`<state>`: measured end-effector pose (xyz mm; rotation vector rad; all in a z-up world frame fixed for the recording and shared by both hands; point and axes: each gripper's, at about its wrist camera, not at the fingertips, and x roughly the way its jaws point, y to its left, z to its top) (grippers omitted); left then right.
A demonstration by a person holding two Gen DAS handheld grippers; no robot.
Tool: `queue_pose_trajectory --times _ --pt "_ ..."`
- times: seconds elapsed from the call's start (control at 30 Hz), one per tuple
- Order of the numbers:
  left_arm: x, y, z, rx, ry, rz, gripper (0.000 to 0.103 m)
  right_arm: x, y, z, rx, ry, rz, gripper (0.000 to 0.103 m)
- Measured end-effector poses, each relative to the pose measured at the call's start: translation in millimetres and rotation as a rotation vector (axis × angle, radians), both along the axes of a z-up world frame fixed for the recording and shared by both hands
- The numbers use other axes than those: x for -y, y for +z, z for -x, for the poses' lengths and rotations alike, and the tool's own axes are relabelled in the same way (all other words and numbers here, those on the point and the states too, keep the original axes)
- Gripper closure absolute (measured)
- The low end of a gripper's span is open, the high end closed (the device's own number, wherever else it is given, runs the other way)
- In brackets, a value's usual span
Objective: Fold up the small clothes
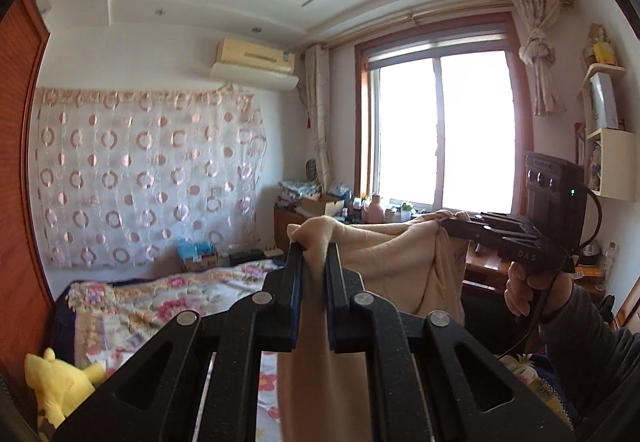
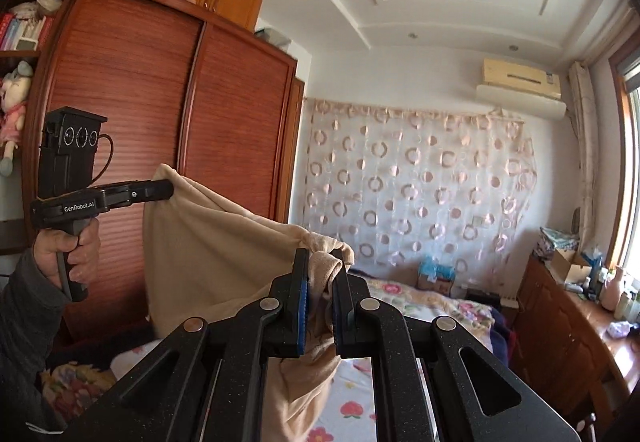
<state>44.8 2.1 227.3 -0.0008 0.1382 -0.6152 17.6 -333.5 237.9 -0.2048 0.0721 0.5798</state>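
While the black left gripper (image 1: 314, 254) pinches one bunched corner, the black right gripper (image 2: 322, 262) pinches another, holding the soft beige cloth garment (image 2: 208, 242) stretched in the air above the floral-covered bed (image 1: 160, 294).

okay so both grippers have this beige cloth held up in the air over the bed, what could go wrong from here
1. The left gripper and right gripper each pinch only a bunched corner of the beige cloth; a corner could slip out if they pull apart.
2. The cloth sags between them in loose folds, so it may land creased on the bed and fold unevenly.
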Motion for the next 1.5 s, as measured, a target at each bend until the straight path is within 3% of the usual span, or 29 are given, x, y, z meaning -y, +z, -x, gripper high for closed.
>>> queue_pose_trajectory --times 0.13,0.23,0.33,0.47,0.53,0.7,0.87,0.93,0.97,1.0,1.03,1.13,1.27,1.5 --pt "-8.2 -71.9 -75.9 -0.144 0.054 -0.022 0.093 -16.0 -29.7 -76.9 -0.125 -0.005 0.044 0.094" --pt "-12.3 -154.9 -147.9 -0.307 0.122 -0.067 0.093 -35.3 -86.7 -159.9 -0.322 -0.004 0.085 0.092" --pt "-17.1 -242.2 -204.7 -0.474 0.169 -0.111 0.093 -37.4 -145.1 -227.6 -0.489 -0.077 0.09 0.079" --pt "-19.7 -315.8 -239.5 -0.607 0.208 -0.148 0.093 -36.9 -187.1 -281.9 -0.61 -0.103 0.098 0.075" --pt "-25.4 -326.2 -245.9 -0.625 0.211 -0.136 0.093 -48.7 -192.4 -300.7 -0.636 -0.097 0.115 0.066" --pt "-37.2 -330.6 -254.1 -0.656 0.217 -0.112 0.093 -86.3 -209.8 -318.8 -0.748 -0.022 0.101 0.066" --pt "-38.3 -331.6 -246.1 -0.658 0.205 -0.115 0.093 -95.8 -230.7 -320.4 -0.805 0.022 0.164 0.066" --pt "-36.8 -332.4 -245.4 -0.654 0.202 -0.122 0.093 -92.9 -235.5 -320.6 -0.793 -0.026 0.219 0.067" --pt "-36.5 -332.8 -245.6 -0.653 0.2 -0.122 0.093 -93.5 -236.7 -324.4 -0.801 -0.018 0.214 0.07" --pt "-37.0 -333.6 -246.3 -0.656 0.199 -0.121 0.093 -93.1 -236.1 -326.0 -0.806 0.003 0.212 0.088" --pt "-38.5 -334.7 -248.4 -0.658 0.198 -0.121 0.093 -93.2 -235.3 -324.8 -0.795 0.012 0.233 0.097" --pt "-39.0 -335.3 -248.6 -0.66 0.198 -0.122 0.093 -93.3 -234.6 -309.8 -0.759 0.054 0.261 0.101" --pt "-41.0 -339.6 -250.6 -0.667 0.201 -0.122 0.093 -79.8 -228.7 -294.6 -0.731 0.025 0.268 0.101" --pt "-42.4 -347.7 -251.4 -0.683 0.196 -0.125 0.093 -45.7 -229.1 -265.9 -0.755 -0.014 0.256 0.101"
